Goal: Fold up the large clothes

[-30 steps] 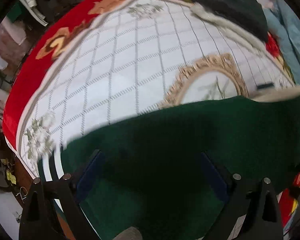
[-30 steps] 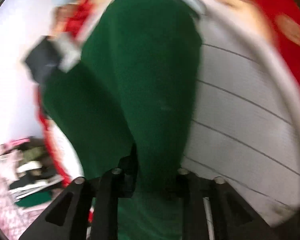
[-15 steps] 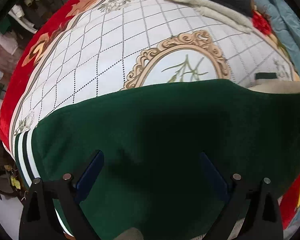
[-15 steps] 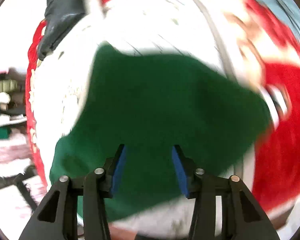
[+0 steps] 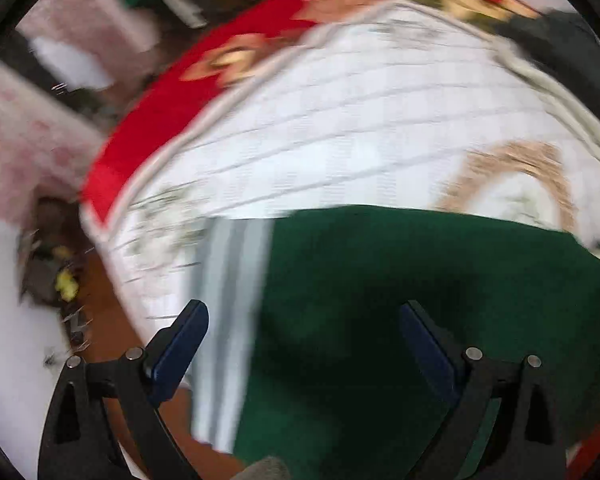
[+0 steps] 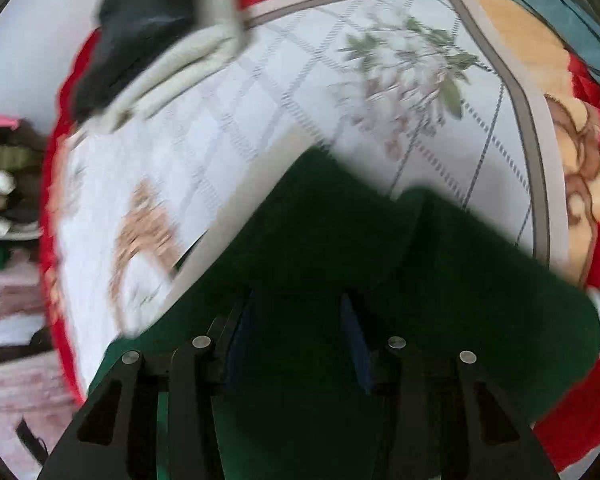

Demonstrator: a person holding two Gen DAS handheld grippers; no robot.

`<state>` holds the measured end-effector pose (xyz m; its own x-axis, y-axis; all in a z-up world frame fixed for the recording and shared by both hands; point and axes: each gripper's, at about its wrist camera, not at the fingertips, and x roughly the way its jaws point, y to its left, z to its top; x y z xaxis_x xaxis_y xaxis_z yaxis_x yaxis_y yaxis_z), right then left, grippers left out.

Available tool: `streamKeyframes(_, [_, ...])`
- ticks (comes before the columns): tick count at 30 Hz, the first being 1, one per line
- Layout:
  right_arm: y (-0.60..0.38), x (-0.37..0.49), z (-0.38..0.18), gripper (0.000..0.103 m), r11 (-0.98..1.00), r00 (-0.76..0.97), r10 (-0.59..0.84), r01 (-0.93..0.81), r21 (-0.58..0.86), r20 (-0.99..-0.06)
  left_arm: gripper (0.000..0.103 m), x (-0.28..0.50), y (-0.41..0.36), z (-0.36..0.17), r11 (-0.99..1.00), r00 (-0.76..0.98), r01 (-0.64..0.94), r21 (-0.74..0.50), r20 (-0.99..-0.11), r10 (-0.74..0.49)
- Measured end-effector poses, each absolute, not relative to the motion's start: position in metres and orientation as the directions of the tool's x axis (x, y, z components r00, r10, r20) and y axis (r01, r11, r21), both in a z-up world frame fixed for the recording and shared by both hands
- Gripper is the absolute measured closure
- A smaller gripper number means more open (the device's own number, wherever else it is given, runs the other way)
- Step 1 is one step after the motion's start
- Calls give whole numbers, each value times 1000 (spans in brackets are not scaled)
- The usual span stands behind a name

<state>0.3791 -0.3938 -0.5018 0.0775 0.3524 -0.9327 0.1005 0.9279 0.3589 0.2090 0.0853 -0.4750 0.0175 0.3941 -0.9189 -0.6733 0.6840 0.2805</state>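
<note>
- since half a second ago the left wrist view has swung toward the striped end of the dark green fleece garment [image 5: 420, 320], so its grey-and-white ribbed hem [image 5: 228, 320] now sits between the pads instead of plain green cloth.
- that green garment lies on the white lattice-print blanket with a red floral border [image 5: 340, 120], across the blanket's near part, just below its gold oval medallion [image 5: 520, 176].
- left gripper [image 5: 304, 344]: jaws wide apart above the cloth, pads pressing on nothing.
- right gripper [image 6: 296, 328]: jaws at a middling gap over dark green folds; blur and shadow hide whether the pads pinch cloth, so i cannot tell.
- a black and cream folded garment [image 6: 160, 40] rests at the blanket's far edge, well apart from the green one.
- handling, as a judgement: the garment looks soft, limp and fairly thick, so it should sag and drag unless lifted at two points.
- best holds are likely the ribbed hem corner and the matching edge at the other end; pinching one layer only could let the fold slip.
</note>
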Motion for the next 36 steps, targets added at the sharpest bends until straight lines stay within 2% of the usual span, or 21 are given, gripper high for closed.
streamKeyframes(4, [-346, 338, -513, 56, 911, -7, 408, 71, 407, -913, 4, 199, 138, -518, 613, -107, -706, 355, -909, 404])
streamKeyframes(5, [-336, 330, -520, 56, 912, -31, 408, 68, 406, -912, 0, 200, 152, -533, 613, -113, -713, 340, -919, 378])
streamKeyframes(8, [-311, 308, -536, 56, 922, -40, 384, 67, 381, -923, 0, 207, 175, -562, 619, -104, -738, 268, -952, 288])
streamKeyframes(11, [-296, 314, -543, 54, 951, 8, 306, 28, 306, -952, 0, 220, 177, -569, 645, -87, -719, 260, -954, 287])
streamKeyframes(13, [-295, 322, -532, 54, 949, 27, 311, 48, 312, -950, 0, 225, 169, -560, 661, -86, -695, 284, -945, 315])
streamKeyframes(17, [-300, 346, -509, 54, 951, 115, 304, 30, 309, -946, 0, 234, 134, -519, 707, -6, -640, 301, -922, 387])
streamKeyframes(22, [-301, 393, -554, 54, 959, 80, 275, 44, 279, -958, 0, 270, 81, -491, 779, 108, -564, 273, -911, 398])
streamKeyframes(25, [-298, 404, -545, 52, 961, 62, 277, 6, 278, -959, 0, 297, 49, -487, 837, 154, -492, 241, -922, 355])
streamKeyframes(28, [-335, 403, -515, 52, 906, 85, 403, 99, 410, -911, 0, 320, 8, -485, 892, 206, -416, 177, -937, 282])
streamKeyframes(31, [-406, 384, -484, 52, 882, 155, 404, 196, 429, -902, 0, 345, -41, -486, 935, 246, -324, 144, -941, 231])
streamKeyframes(33, [-460, 362, -471, 52, 875, 189, 356, 276, 398, -915, 0, 361, -72, -491, 956, 265, -262, 133, -942, 204])
streamKeyframes(36, [-508, 347, -469, 52, 835, 214, 325, 391, 386, -921, 0, 382, -102, -502, 972, 258, -195, 131, -949, 180])
